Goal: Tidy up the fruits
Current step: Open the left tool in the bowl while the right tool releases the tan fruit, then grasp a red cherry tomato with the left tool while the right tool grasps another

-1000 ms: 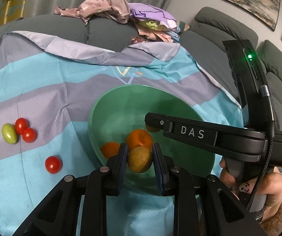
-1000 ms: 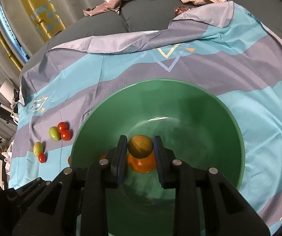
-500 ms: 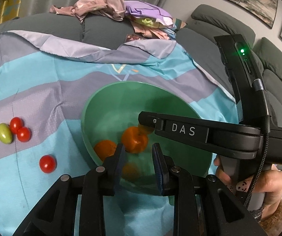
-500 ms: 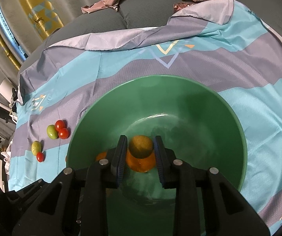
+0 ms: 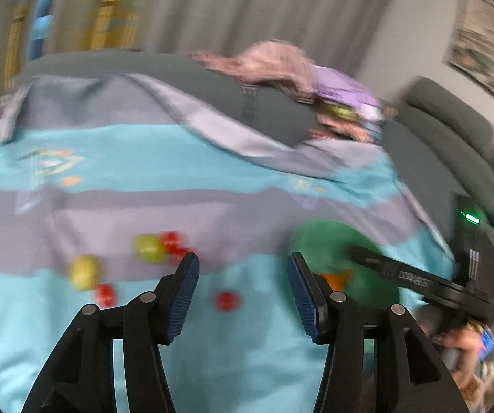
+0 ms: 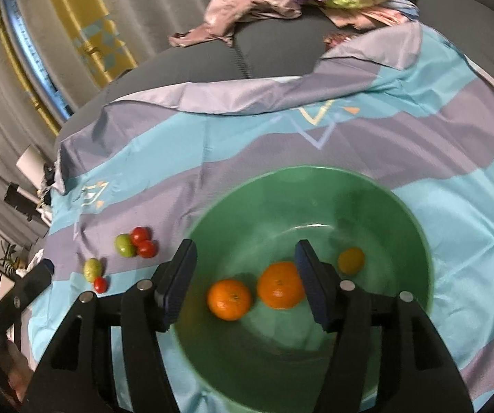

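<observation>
My right gripper [image 6: 245, 277] is opening, empty, over the round green plastic bowl [image 6: 415, 227] on the striped blue-and-grey cloth [image 6: 453, 186]; only this view shows two oranges [image 6: 229, 298] and a small yellow fruit [image 6: 350, 260] inside. My left gripper [image 5: 240, 287] is opening, empty. Its view is blurred, the white lettering on the right gripper unreadable.

Grey sofa [image 5: 453, 144], grey curtains [image 5: 247, 7], framed picture [image 5: 487, 51] on wall.
</observation>
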